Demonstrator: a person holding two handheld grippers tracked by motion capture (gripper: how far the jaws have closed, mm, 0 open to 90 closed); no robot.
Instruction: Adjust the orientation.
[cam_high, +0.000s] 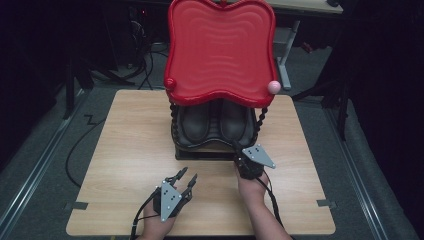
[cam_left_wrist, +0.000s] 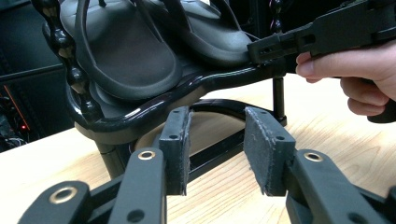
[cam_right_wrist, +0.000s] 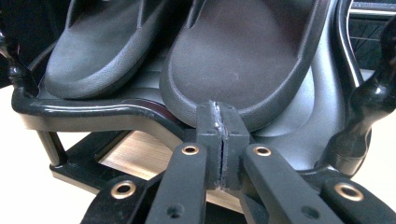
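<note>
Two dark sandals (cam_high: 215, 122) sit side by side on the lower tier of a black rack (cam_high: 182, 145) under a red tray (cam_high: 220, 47), toes pointing to 12 o'clock, heels toward me. From the high view my right tongs (cam_high: 239, 152) are at the right sandal's heel, which lies at about 11 o'clock from them; my left tongs (cam_high: 185, 181) hang back on the desk (cam_high: 125, 150), the rack at 1 o'clock.

In the left gripper view, the left tongs (cam_left_wrist: 217, 149) stand released, nothing between them, the rack edge straight ahead.

In the right gripper view, the right tongs (cam_right_wrist: 222, 140) are clenched together, empty, tips just at the heel rim of the nearer sandal (cam_right_wrist: 243, 60), whose long axis runs away toward 12. I judge the right hand the one to take it.
</note>
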